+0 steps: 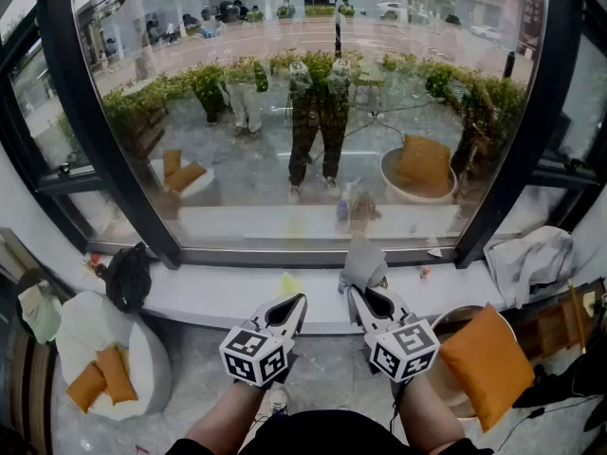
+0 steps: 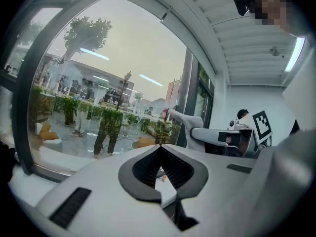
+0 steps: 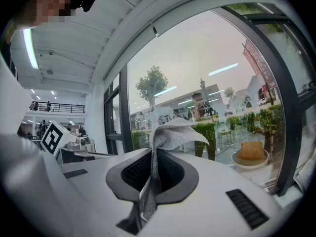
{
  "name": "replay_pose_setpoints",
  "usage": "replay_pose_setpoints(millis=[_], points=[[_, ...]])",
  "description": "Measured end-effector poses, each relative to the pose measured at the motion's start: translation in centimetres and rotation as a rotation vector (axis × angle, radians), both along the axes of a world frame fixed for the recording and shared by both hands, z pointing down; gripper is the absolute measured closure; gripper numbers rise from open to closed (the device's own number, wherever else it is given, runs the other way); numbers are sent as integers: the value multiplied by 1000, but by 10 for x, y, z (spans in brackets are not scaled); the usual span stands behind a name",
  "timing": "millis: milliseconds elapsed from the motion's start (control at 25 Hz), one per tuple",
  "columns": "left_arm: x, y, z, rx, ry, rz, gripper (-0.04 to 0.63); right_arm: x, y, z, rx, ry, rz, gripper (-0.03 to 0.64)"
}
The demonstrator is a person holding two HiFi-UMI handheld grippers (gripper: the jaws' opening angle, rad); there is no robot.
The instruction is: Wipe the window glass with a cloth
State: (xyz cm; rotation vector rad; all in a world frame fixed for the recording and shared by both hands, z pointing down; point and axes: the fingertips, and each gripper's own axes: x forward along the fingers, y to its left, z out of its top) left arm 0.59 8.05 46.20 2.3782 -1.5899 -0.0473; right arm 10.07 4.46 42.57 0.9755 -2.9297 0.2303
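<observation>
holding a grey cloth (image 3: 173, 132) pinched in the right gripper (image 3: 154, 149), clamped on one thin strip of it, with the loose rest flopping out beyond the tips. holding the left gripper (image 2: 160, 146) pressed together on nothing, just to the left of the right one. hovering both low over the white sill (image 1: 218, 297), short of the window glass (image 1: 313, 112) ahead and above. no wiping contact yet, judging by the head view.

likely to slip: gripping only a narrow fold, so dragging it across the pane could pull the cloth free and drop it onto the sill. risks scraping hard jaw tips on the glass if the floppy flap folds aside under pressure. may smear rather than clean if touching with a bunched corner instead of a flat face. could knock the small yellow thing (image 1: 288, 282) lying on the sill just ahead of the left gripper when lifting forward. calls for a flat press and an unhurried sweep.
</observation>
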Motion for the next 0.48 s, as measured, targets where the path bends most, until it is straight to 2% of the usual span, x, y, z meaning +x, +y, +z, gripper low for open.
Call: replay_pose_setpoints(millis=[480], points=[[4, -1, 1, -1, 2, -2, 597, 6, -3, -1, 1, -21, 15, 577]])
